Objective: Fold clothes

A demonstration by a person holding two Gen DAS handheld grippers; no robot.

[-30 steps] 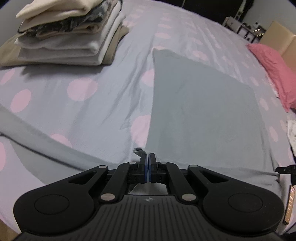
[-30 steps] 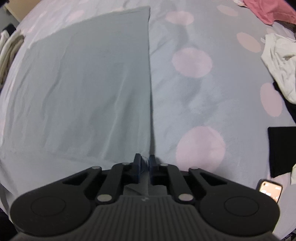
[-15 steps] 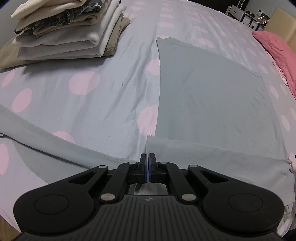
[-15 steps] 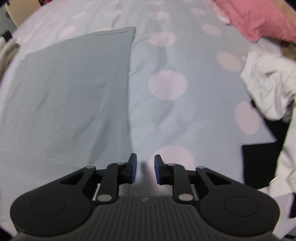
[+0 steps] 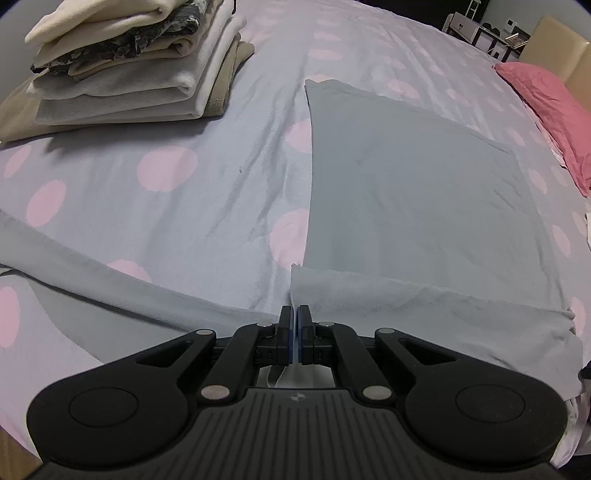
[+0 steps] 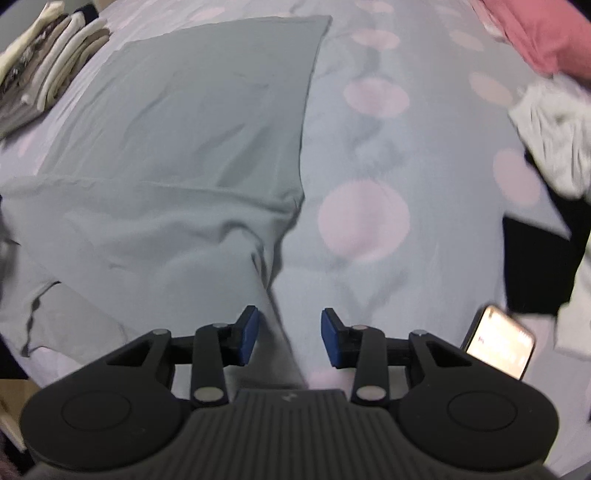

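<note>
Two tools: left tool [image 5: 295, 325] pinches the grey garment [image 5: 413, 192] at lower centre; right tool [image 6: 290, 332] is opening, fabric between, untouched. No legible writing.

A bed [image 5: 207, 206] fills the view, its lilac sheet dotted with pale pink circles. At its far right corner, a tan headboard [image 5: 557, 44]. Just beyond that corner, a dark shelf unit [image 5: 476, 35] against a dim wall. Light is low.

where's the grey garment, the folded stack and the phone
grey garment [image 5: 417, 206], left wrist view, flat middle panel
folded stack [image 5: 122, 74], left wrist view, side of the layers
phone [image 6: 498, 345], right wrist view, lit screen
</note>
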